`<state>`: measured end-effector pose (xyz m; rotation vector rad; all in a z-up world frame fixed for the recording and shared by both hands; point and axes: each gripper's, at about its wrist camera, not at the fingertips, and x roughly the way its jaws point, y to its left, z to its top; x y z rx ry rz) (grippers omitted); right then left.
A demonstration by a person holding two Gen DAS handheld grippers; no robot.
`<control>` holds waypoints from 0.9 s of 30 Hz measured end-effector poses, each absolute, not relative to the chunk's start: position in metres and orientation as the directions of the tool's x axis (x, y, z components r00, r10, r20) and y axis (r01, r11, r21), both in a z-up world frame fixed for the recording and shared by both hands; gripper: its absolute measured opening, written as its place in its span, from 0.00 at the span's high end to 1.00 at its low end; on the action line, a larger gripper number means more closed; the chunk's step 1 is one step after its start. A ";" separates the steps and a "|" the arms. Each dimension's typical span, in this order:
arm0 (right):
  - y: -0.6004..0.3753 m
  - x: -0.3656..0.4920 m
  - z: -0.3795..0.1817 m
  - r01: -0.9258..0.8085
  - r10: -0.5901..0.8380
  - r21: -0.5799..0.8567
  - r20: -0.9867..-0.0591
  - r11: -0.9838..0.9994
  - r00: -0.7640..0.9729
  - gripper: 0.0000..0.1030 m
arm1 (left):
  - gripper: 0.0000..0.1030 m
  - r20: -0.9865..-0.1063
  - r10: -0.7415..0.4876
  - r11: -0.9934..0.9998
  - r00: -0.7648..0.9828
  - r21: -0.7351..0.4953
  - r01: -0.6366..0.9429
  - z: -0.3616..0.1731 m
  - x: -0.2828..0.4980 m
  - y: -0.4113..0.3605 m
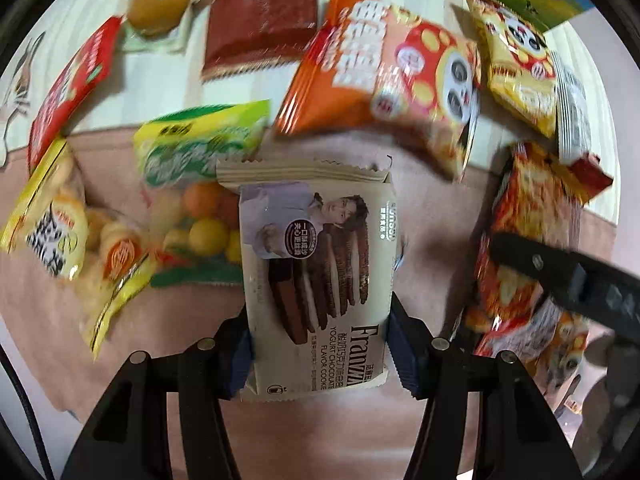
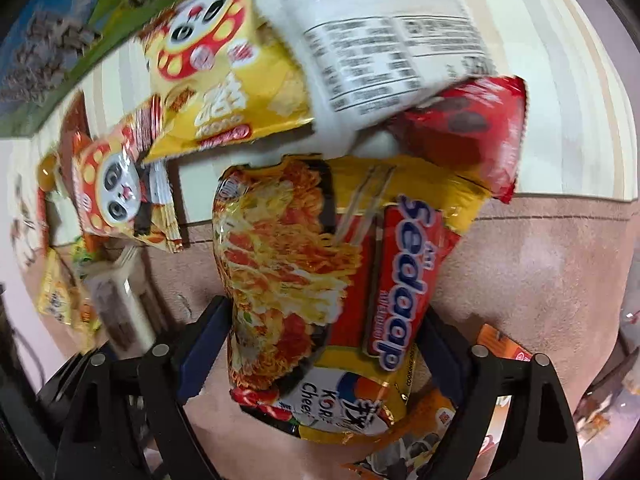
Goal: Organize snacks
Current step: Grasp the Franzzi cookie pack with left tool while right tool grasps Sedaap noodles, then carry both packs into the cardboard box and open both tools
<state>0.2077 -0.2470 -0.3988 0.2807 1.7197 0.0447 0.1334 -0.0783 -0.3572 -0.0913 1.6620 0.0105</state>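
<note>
My left gripper point(image 1: 320, 344) is shut on a beige Franzzi chocolate cookie pack point(image 1: 320, 264), held above the pink mat point(image 1: 432, 216). My right gripper point(image 2: 316, 340) is shut on a yellow-red Sedaap noodle packet point(image 2: 320, 288); that packet also shows at the right of the left wrist view point(image 1: 524, 240), with a right gripper finger point(image 1: 560, 272) across it. The cookie pack shows blurred at the left of the right wrist view point(image 2: 120, 304).
On the mat and striped table lie an orange panda snack bag point(image 1: 384, 64), a yellow panda bag point(image 2: 224, 80), a green candy bag point(image 1: 196, 184), a yellow cracker bag point(image 1: 52, 224), a dark red packet point(image 1: 260, 16), a red bag point(image 2: 468, 128) and a white-label pack point(image 2: 372, 40).
</note>
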 end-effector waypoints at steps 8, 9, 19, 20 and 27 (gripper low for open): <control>-0.228 0.207 -0.405 0.126 0.170 0.155 -0.978 0.980 -0.120 0.14 | 0.46 -0.996 -0.042 0.995 -0.076 -0.035 -0.094 -0.380 0.137 -0.070; -0.230 0.200 -0.402 0.124 0.176 0.162 -0.978 0.979 -0.114 0.14 | 0.46 -0.997 -0.042 0.994 -0.069 -0.035 -0.099 -0.379 0.137 -0.069; -0.235 0.180 -0.368 0.116 0.309 0.301 -0.950 0.946 -0.053 0.14 | 0.46 -1.000 -0.022 0.988 0.017 -0.024 -0.151 -0.306 0.111 -0.063; -0.234 0.179 -0.362 0.111 0.325 0.319 -0.945 0.941 -0.045 0.14 | 0.46 -0.999 -0.027 0.987 0.032 -0.032 -0.158 -0.296 0.109 -0.061; -0.230 0.181 -0.296 0.060 0.414 0.416 -0.909 0.907 0.049 0.14 | 0.46 -0.982 -0.083 0.979 0.172 -0.112 -0.171 -0.212 0.135 -0.034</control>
